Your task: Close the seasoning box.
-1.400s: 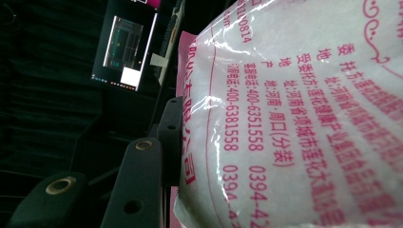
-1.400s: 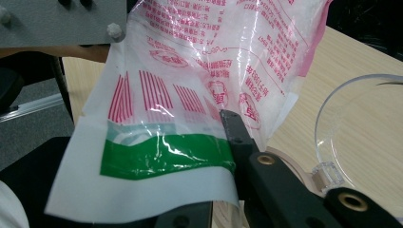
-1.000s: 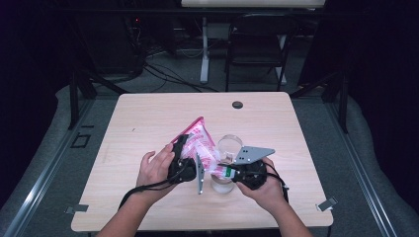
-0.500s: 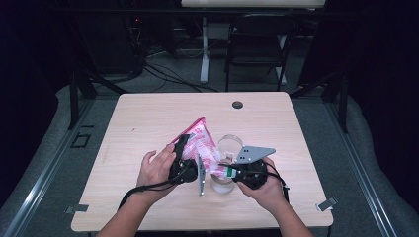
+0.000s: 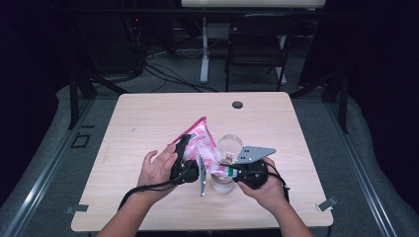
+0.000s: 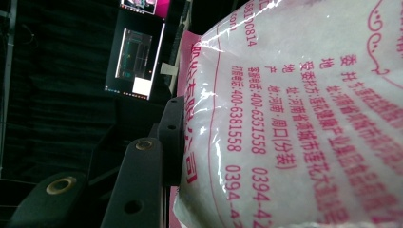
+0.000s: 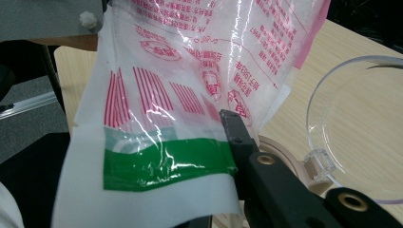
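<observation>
- Two grippers work over the tabletop (image 5: 148, 118), one in each hand. The left gripper (image 5: 190, 157) has its jaws partway apart, clamped across the filled body of the bag (image 5: 201, 143); the right gripper (image 5: 232, 173) is closed tight, pinching the bag's flat end at the green band (image 7: 166, 161).
- One bag, see-through plastic with pink edges, held tilted above the tabletop between the two grippers; white grainy contents fill it.
- Writing on the bag, in red, is mostly Chinese. In the left gripper view the digits (image 6: 256, 114) "400-6351558" can be read, with "0394-" starting two lower rows that run off the frame, and "0814" ending a number at the top.
- In the right gripper view there are one barcode-like block of red stripes (image 7: 157, 95) and several small oval and round marks, too blurred to read.
- One clear plastic container (image 5: 230, 144) stands on the tabletop just beside the bag's lower end; one clear round lid (image 7: 356, 137) lies close by.
- One dark round cable port (image 5: 237, 104) sits near the tabletop's far edge.
</observation>
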The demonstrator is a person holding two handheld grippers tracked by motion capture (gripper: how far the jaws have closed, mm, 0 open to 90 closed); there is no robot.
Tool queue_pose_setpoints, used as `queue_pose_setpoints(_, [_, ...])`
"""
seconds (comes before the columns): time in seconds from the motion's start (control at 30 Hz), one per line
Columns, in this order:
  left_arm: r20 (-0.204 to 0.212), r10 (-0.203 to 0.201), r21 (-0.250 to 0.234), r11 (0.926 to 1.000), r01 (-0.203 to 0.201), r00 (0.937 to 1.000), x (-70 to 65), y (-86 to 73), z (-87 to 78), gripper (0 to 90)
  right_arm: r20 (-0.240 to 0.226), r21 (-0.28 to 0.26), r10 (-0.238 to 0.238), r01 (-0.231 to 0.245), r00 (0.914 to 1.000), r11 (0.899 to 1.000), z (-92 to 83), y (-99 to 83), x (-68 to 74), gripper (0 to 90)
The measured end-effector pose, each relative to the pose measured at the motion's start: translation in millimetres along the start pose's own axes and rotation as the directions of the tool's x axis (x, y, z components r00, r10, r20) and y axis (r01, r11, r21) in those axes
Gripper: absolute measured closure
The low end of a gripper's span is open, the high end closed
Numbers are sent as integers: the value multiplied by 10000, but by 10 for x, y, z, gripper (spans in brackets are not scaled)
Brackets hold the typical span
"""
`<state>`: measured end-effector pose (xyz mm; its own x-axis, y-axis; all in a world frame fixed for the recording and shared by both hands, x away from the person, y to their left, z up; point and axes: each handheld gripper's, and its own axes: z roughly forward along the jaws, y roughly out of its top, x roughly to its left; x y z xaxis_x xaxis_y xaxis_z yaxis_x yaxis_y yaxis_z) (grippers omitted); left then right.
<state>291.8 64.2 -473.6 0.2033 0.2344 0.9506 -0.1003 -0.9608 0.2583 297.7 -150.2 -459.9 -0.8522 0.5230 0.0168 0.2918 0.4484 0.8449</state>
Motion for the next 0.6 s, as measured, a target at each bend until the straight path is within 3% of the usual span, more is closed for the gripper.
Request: queue_pose_setpoints(0.6, [-53,169,-93,9998,-170,9998,-5,25,-6,629,19,67,93,-93,10000,9999,-1,-29,-16,900])
